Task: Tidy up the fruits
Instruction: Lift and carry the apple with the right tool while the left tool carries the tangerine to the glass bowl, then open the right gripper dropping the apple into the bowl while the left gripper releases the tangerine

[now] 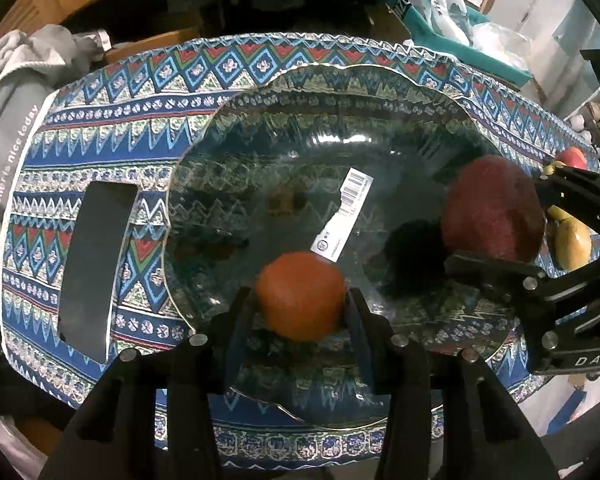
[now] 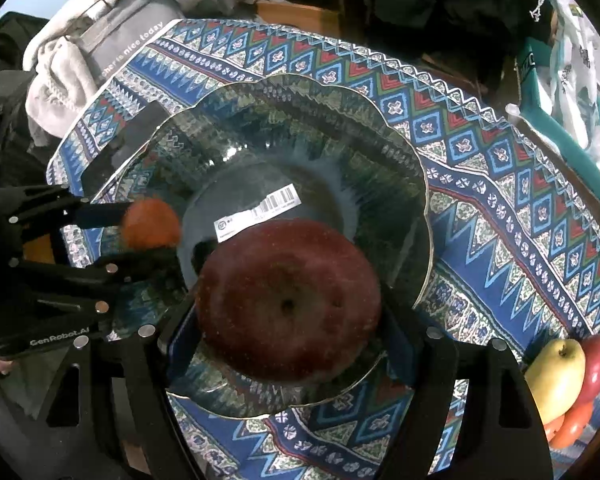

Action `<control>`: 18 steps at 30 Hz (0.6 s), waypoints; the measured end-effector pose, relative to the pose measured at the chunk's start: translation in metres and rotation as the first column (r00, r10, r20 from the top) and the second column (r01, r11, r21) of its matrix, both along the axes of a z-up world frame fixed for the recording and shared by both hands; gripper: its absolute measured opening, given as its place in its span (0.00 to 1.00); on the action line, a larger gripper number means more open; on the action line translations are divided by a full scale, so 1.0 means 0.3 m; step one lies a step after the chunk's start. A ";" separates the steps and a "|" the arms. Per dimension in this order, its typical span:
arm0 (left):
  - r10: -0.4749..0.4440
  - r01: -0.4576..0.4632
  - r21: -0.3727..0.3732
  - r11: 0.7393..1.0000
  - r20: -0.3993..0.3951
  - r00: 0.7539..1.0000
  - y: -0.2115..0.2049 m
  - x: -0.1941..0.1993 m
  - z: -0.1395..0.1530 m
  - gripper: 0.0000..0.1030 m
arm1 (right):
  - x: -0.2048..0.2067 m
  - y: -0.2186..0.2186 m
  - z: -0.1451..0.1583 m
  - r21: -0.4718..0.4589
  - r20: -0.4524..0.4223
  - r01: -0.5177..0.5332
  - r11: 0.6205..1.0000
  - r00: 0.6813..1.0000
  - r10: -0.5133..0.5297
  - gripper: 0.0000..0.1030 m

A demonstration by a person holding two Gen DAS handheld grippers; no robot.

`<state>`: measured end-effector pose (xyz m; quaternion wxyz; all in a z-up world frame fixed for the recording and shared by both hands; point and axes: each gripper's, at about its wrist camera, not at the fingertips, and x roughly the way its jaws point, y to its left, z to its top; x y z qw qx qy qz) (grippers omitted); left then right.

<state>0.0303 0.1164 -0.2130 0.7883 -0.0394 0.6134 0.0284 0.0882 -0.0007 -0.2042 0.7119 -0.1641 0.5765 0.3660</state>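
Note:
A clear glass bowl [image 1: 300, 80] with a barcode sticker [image 1: 350, 200] stands on a patterned cloth; it also shows in the right wrist view [image 2: 380, 128]. My left gripper [image 1: 302, 300] is shut on an orange fruit [image 1: 302, 294] above the bowl's near side; it appears in the right wrist view [image 2: 152, 232] at the left. My right gripper [image 2: 288, 320] is shut on a dark red apple [image 2: 288, 300] over the bowl; it shows in the left wrist view [image 1: 496, 220] holding the apple [image 1: 488, 208] at the right.
A pile of fruit with a yellow pear [image 2: 556, 376] and a red apple [image 2: 598, 364] lies on the cloth at the right. A black phone [image 1: 96, 260] lies left of the bowl. Grey clothing [image 1: 12, 120] and teal bags [image 1: 440, 28] border the table.

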 end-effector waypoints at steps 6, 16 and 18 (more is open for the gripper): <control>0.012 -0.012 0.004 1.000 0.028 1.000 0.004 -0.005 0.039 0.59 | 0.000 -0.005 0.004 0.011 0.006 0.008 1.000 1.000 -0.008 0.77; 0.005 -0.006 0.006 1.000 0.062 0.998 -0.012 -0.006 0.083 0.59 | 0.023 -0.064 0.092 0.110 0.001 0.068 0.992 0.998 -0.069 0.76; 0.003 -0.003 -0.003 1.000 0.082 0.997 -0.022 -0.004 0.104 0.60 | 0.025 -0.086 0.125 0.133 0.014 0.079 0.988 0.997 -0.082 0.76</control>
